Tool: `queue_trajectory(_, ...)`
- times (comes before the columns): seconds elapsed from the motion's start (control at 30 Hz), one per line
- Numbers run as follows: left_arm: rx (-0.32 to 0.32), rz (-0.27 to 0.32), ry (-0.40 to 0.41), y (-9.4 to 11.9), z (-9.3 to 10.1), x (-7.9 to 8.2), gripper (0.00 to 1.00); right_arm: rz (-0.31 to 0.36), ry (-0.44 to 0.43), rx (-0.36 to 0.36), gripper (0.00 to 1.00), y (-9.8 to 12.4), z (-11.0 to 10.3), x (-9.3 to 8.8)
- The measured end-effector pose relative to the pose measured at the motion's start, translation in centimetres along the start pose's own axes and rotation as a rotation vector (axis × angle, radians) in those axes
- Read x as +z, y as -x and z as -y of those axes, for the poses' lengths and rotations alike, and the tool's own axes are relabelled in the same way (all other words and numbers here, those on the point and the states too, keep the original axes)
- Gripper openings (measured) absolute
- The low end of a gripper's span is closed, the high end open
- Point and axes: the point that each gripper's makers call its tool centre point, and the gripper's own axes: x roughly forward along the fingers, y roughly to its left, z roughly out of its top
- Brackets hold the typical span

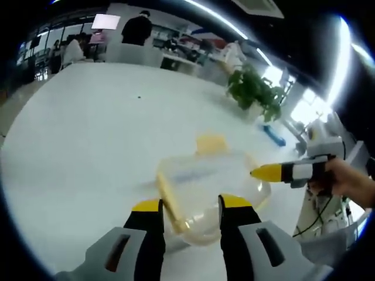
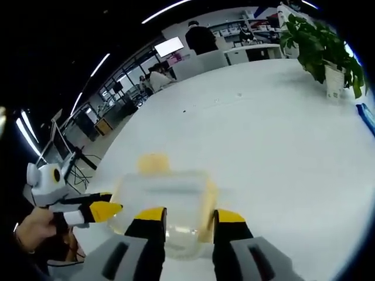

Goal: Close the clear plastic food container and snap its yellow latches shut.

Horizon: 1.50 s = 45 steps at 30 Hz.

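Centrally, clear boxy container (image 1: pixel 214 190), yellow latches (image 1: pixel 211 143); left gripper (image 1: pixel 190 206), right gripper (image 2: pixel 186 218) jaws apart.

My left hand-held gripper (image 1: pixel 190 206) has grey moulded bodies with slotted openings, black jaws and yellow tips. My right hand-held gripper (image 2: pixel 190 218) matches; seen from the side it shows a white-banded section.

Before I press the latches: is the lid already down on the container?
Cannot tell for sure. The container is motion-blurred; the lid looks to lie across its top, and one yellow latch sticks up at the far edge, apparently unsnapped.
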Motion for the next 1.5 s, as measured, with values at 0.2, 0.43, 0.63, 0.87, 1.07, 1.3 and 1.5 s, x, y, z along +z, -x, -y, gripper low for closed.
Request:
queue_trajectory(0.2,-0.001,0.003,-0.002,0.0,-0.1,0.0,0.34,0.009,0.007,0.007,0.29,0.1,0.0,-0.1)
queue_trajectory(0.43,-0.004,0.009,-0.003,0.0,-0.1,0.0,0.34,0.024,0.012,0.014,0.29,0.3,0.0,-0.2)
queue_trajectory(0.63,-0.007,0.016,0.003,0.1,-0.1,0.0,0.34,0.029,0.019,0.025,0.3,0.4,0.0,-0.2)
queue_trajectory(0.87,-0.01,0.018,0.005,0.1,-0.1,0.0,0.35,0.019,0.028,0.023,0.3,0.4,-0.1,-0.2)
queue_trajectory(1.07,-0.014,0.019,0.007,0.1,-0.1,0.0,0.35,0.027,0.029,0.024,0.3,0.4,-0.1,-0.3)
queue_trajectory(1.3,-0.022,-0.001,0.046,0.5,-0.4,0.0,0.31,0.051,0.034,0.021,0.3,0.6,-0.2,-0.3)
queue_trajectory(1.5,-0.001,0.028,0.001,1.0,-1.0,0.9,0.22,0.036,0.08,0.002,0.3,0.6,-0.4,-0.2)
